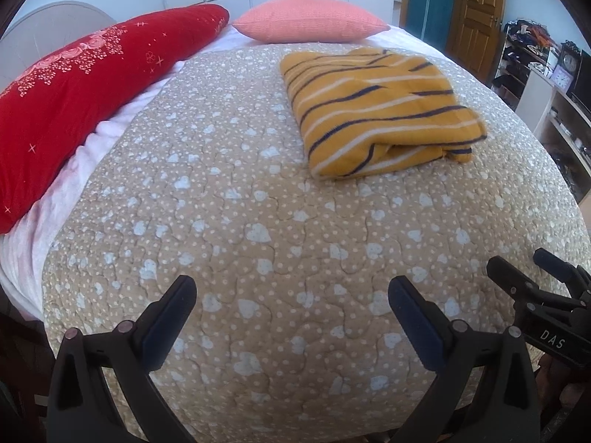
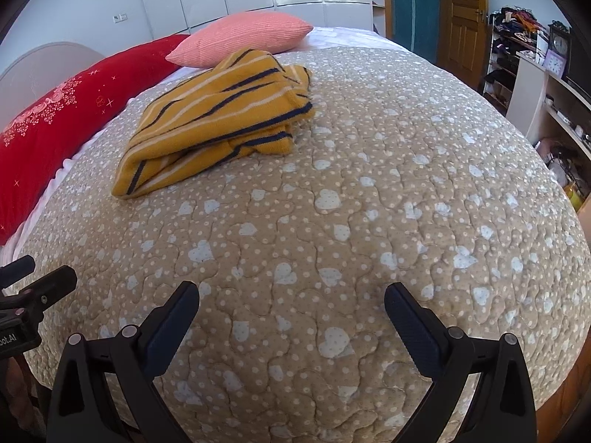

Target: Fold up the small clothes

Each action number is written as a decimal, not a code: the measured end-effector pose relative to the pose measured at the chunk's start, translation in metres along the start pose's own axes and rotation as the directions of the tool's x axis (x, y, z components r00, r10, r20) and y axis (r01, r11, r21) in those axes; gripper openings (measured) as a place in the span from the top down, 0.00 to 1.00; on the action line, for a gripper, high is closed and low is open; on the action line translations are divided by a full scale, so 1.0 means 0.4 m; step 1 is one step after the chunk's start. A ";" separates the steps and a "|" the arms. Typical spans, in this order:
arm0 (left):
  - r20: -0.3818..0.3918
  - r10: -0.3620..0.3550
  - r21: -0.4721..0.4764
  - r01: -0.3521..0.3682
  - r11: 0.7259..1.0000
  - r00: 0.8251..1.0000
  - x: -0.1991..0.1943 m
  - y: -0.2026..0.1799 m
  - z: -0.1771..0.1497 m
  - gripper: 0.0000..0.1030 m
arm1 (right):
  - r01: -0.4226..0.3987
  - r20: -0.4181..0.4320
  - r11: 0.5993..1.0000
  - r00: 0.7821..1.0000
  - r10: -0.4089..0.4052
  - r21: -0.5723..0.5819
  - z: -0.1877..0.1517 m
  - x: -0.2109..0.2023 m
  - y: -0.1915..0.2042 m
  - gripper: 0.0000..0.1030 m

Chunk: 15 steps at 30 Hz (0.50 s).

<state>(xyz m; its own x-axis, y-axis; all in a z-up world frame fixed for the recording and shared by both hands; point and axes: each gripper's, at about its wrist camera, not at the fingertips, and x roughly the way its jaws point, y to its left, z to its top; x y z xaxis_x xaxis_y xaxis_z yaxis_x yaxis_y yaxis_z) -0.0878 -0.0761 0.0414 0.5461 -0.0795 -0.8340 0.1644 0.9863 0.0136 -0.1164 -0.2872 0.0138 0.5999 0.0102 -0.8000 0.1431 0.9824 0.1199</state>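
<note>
both hand-held grippers agape

One striped garment, mustard with navy and white stripes, lies folded on the one quilt. Beyond the garment are two pillows: one red and one pink. Two grippers show, the left gripper and the right gripper, each with two fingers spread apart (four fingers altogether). Right of the garment stand two clocks, and beyond it one wooden door.
</note>
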 end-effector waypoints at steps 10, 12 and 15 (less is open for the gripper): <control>-0.027 0.011 -0.011 -0.011 1.000 1.000 0.007 0.006 -0.011 0.00 | -0.038 0.027 0.995 0.999 0.041 -0.090 0.033 -0.013 0.081 0.01; -0.034 0.022 -0.015 -0.022 1.000 0.999 0.007 0.012 -0.009 0.00 | -0.051 0.027 0.993 0.998 0.054 -0.107 0.031 -0.012 0.100 0.01; -0.039 0.027 -0.022 -0.028 0.999 0.999 0.010 0.021 -0.009 0.00 | -0.051 0.020 0.991 0.998 0.054 -0.121 0.023 -0.004 0.112 0.01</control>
<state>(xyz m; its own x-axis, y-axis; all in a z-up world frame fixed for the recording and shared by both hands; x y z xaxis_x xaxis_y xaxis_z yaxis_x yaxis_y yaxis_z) -0.0872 -0.0676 0.0363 0.5176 -0.0472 -0.8543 0.1307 0.9911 0.0245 -0.1038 -0.2449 0.0258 0.6226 0.0593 -0.7803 0.0159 0.9960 0.0883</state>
